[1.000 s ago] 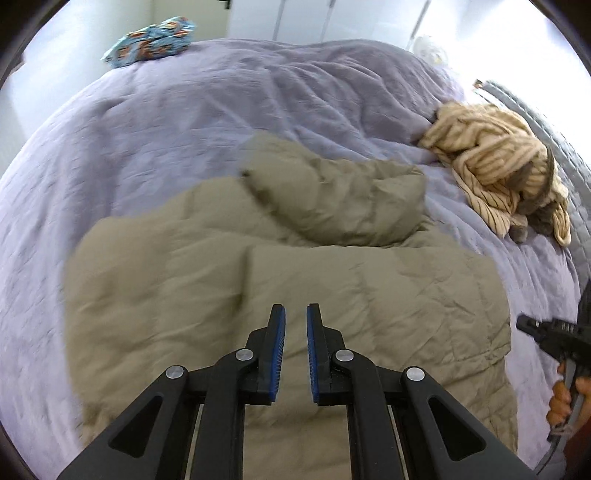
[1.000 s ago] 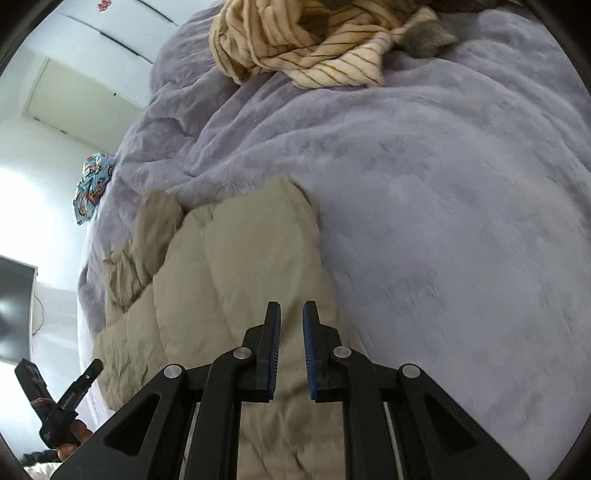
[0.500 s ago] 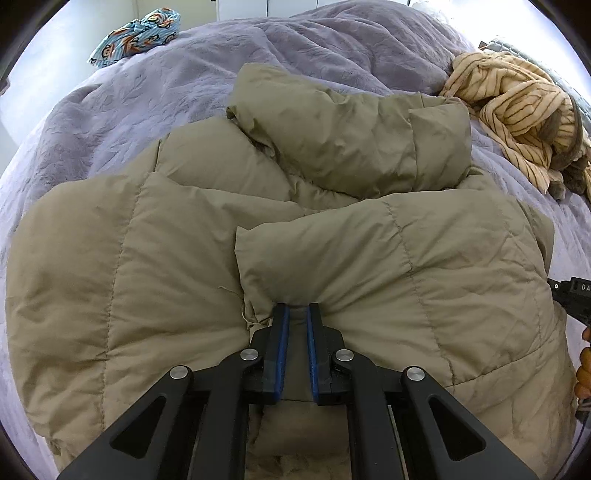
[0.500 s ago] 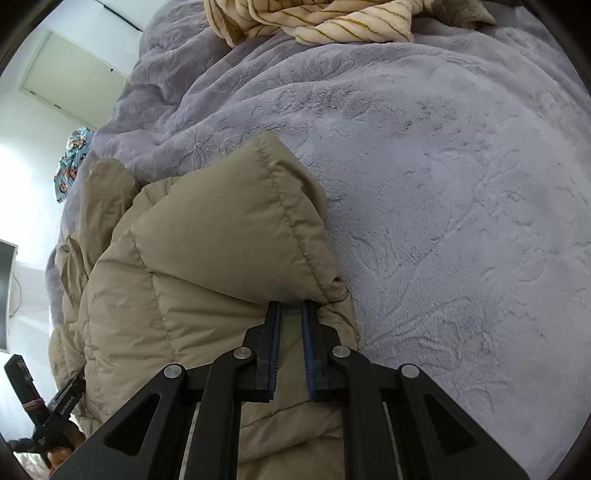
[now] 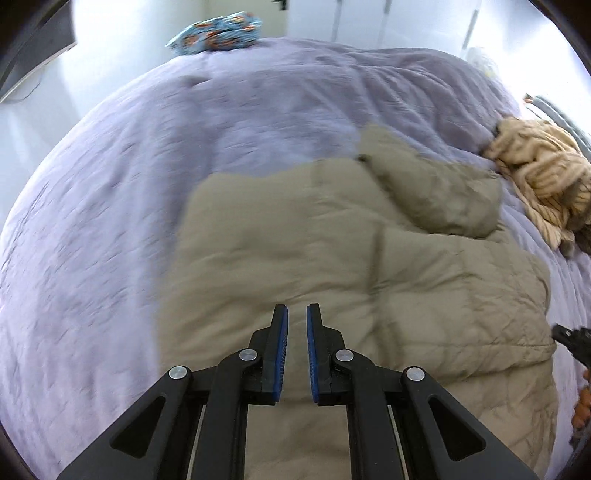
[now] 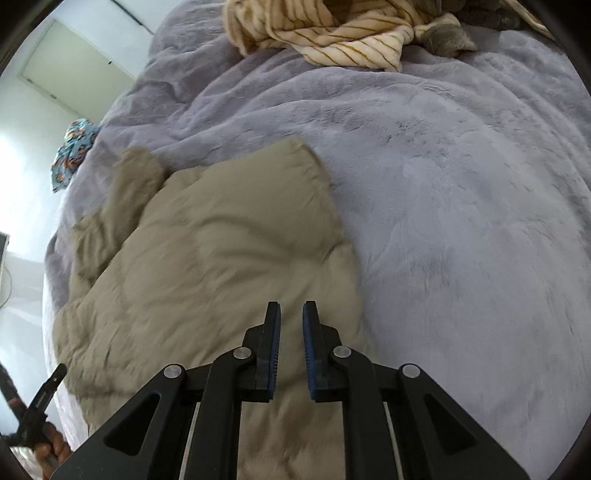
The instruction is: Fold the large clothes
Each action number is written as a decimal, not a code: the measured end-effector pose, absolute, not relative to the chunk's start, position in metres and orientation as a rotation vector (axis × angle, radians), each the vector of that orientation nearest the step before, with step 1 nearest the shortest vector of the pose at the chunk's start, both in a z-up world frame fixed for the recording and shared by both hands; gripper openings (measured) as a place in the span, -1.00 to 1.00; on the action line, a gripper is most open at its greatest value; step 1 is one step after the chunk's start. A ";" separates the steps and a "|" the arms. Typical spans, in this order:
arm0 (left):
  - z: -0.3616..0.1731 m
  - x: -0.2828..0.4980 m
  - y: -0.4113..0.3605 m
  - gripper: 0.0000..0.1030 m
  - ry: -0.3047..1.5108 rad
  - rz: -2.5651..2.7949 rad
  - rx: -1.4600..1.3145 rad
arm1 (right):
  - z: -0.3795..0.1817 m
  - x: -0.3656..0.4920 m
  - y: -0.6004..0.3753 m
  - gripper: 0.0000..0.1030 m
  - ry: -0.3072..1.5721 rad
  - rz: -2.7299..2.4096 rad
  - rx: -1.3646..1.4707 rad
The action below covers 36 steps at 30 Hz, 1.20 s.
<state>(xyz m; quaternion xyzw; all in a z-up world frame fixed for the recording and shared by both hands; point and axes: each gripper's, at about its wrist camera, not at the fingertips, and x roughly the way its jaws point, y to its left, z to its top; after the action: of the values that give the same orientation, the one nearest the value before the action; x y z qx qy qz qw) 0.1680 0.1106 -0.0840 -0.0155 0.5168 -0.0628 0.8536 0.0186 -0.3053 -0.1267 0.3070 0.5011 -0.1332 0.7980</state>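
A khaki puffer jacket (image 5: pixel 351 266) lies folded on a lilac bed cover (image 5: pixel 147 166); it also shows in the right wrist view (image 6: pixel 221 258). My left gripper (image 5: pixel 296 317) hangs above the jacket's near half, jaws slightly apart with nothing between them. My right gripper (image 6: pixel 291 317) hangs above the jacket's right edge, jaws slightly apart and empty. Each view shows the other gripper at its edge: the right one (image 5: pixel 572 341) and the left one (image 6: pixel 37 402).
A cream striped garment (image 5: pixel 543 184) lies heaped at the right of the bed, also seen in the right wrist view (image 6: pixel 332 33). A blue patterned cloth (image 5: pixel 218 31) lies at the far edge. White walls and doors stand beyond the bed.
Half a second ago both grippers were low with jacket fabric between their jaws. Now both have let go and lifted away, and the jacket lies on the bed.
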 end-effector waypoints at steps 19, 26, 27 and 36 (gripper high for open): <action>-0.084 0.070 0.144 -0.77 1.273 -0.114 -0.044 | -0.119 -0.074 -0.211 -0.71 1.245 -0.239 0.709; -0.079 0.046 0.150 -0.76 1.321 -0.125 -0.095 | -0.100 -0.089 -0.188 -0.06 1.231 -0.240 0.702; -0.078 0.043 0.150 -0.76 1.324 -0.128 -0.091 | -0.098 -0.091 -0.186 -0.06 1.232 -0.237 0.701; -0.071 0.025 0.159 0.98 1.336 -0.146 -0.116 | -0.082 -0.099 -0.169 -0.03 1.238 -0.242 0.684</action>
<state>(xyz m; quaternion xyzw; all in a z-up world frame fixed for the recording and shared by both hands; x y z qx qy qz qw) 0.0245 0.1594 -0.0705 -0.0535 0.6184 -0.0674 0.7811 -0.0988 -0.1688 -0.0817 0.3135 0.5674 -0.1108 0.7533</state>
